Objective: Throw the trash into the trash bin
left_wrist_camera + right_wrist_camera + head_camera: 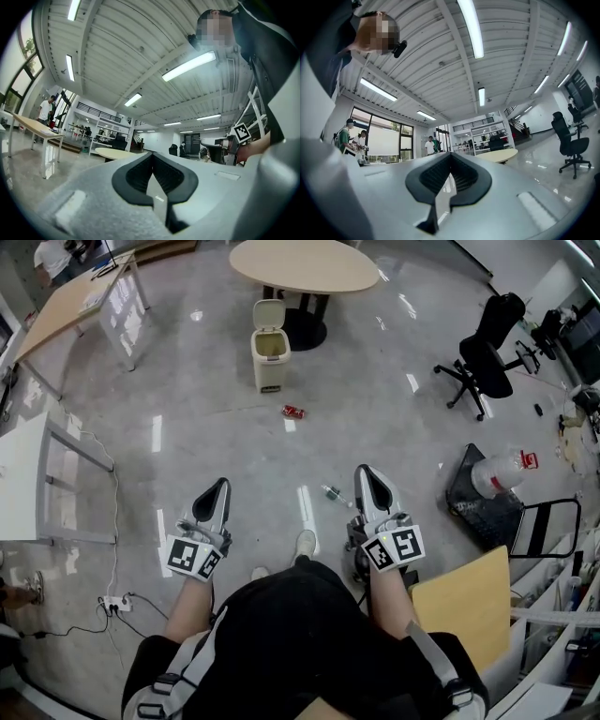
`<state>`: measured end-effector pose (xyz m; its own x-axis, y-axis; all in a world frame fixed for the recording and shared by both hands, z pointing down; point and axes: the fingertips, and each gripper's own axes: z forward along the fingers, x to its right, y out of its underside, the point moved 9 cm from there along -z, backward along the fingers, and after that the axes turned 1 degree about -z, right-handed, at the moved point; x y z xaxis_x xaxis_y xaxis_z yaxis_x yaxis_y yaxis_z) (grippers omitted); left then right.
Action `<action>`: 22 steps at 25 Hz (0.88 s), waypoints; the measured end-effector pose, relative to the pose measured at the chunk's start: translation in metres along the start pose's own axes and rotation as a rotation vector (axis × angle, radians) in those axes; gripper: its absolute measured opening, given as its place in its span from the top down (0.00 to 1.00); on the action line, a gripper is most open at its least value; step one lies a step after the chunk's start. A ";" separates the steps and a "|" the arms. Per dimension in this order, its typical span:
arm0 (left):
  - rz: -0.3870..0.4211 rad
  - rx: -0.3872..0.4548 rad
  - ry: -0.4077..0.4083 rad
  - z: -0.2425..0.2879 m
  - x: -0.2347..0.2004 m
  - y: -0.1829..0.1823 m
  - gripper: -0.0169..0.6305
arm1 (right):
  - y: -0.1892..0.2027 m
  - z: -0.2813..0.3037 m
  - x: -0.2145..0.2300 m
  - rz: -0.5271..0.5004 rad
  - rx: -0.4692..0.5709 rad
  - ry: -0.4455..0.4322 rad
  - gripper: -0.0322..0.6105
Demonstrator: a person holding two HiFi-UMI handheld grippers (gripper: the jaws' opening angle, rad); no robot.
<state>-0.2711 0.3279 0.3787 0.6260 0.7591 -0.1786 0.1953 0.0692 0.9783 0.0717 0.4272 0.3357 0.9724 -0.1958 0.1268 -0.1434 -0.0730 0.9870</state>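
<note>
A: Trash lies where?
B: One red can (293, 412) sits on the floor, near the beige trash bin (270, 357), whose lid stands open. What looks like a small bottle (332, 492) lies just beside the right tool (365, 474).
A: And the tools?
B: Both the left tool (221, 487) and its partner are pinched together, gripping nothing.
</note>
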 end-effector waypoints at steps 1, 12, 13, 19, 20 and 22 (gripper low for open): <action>0.011 0.005 0.001 0.012 0.001 -0.001 0.97 | 0.004 0.005 0.013 -0.002 -0.008 -0.003 0.94; 0.055 0.045 -0.001 0.125 0.020 -0.008 0.97 | -0.001 0.033 0.134 0.000 0.016 0.025 0.94; 0.054 0.042 0.009 0.137 0.026 -0.005 0.97 | -0.003 0.032 0.145 -0.003 0.018 0.030 0.94; 0.025 0.031 0.074 0.194 0.044 0.005 0.97 | -0.004 0.025 0.194 0.006 0.022 0.084 0.94; 0.019 0.025 0.080 0.201 0.045 0.007 0.97 | -0.002 0.023 0.200 0.009 0.017 0.096 0.94; 0.014 0.012 0.087 0.213 0.046 0.011 0.97 | 0.005 0.022 0.210 0.019 0.003 0.117 0.94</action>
<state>-0.0798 0.2257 0.3592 0.5607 0.8136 -0.1543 0.1962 0.0505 0.9793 0.2711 0.3640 0.3646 0.9844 -0.0819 0.1560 -0.1620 -0.0730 0.9841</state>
